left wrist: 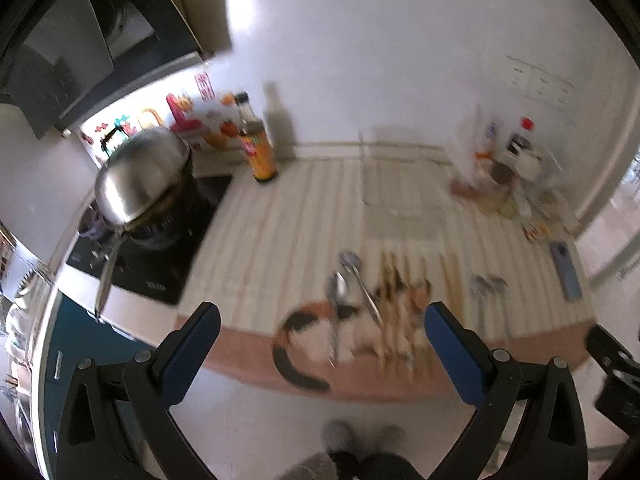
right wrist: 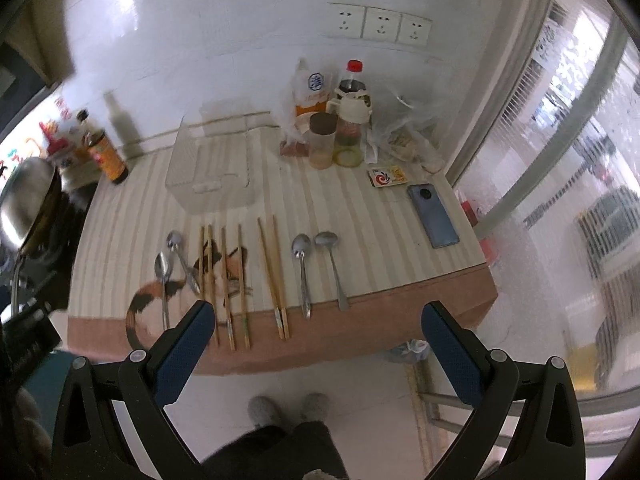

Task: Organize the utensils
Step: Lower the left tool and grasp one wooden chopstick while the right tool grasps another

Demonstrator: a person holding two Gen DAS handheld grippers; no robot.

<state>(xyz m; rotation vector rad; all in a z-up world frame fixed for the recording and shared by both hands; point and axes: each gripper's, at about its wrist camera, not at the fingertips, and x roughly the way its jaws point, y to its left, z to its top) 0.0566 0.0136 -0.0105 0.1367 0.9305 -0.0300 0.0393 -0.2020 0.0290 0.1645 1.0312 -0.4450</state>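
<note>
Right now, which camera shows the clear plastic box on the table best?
The right wrist view. There the clear plastic box sits sharp and whole behind the chopsticks, walls and rim readable. In the left wrist view the same box is smeared by motion blur, only a faint outline against the striped cloth.

Striped-cloth table (right wrist: 360, 216): spoons (right wrist: 302, 264), chopsticks (right wrist: 272, 276), clear tray (right wrist: 212, 172), phone (right wrist: 434, 216), bottles (right wrist: 108, 152).

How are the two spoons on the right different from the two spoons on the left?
The right spoons lie side by side on plain striped cloth, apart, not touching. The left spoons lie on the cat picture, and their handles seem to cross. The right spoons lie nearer the phone, the left spoons nearer the pan. All four are shiny metal, bowls pointing toward the wall.
</note>
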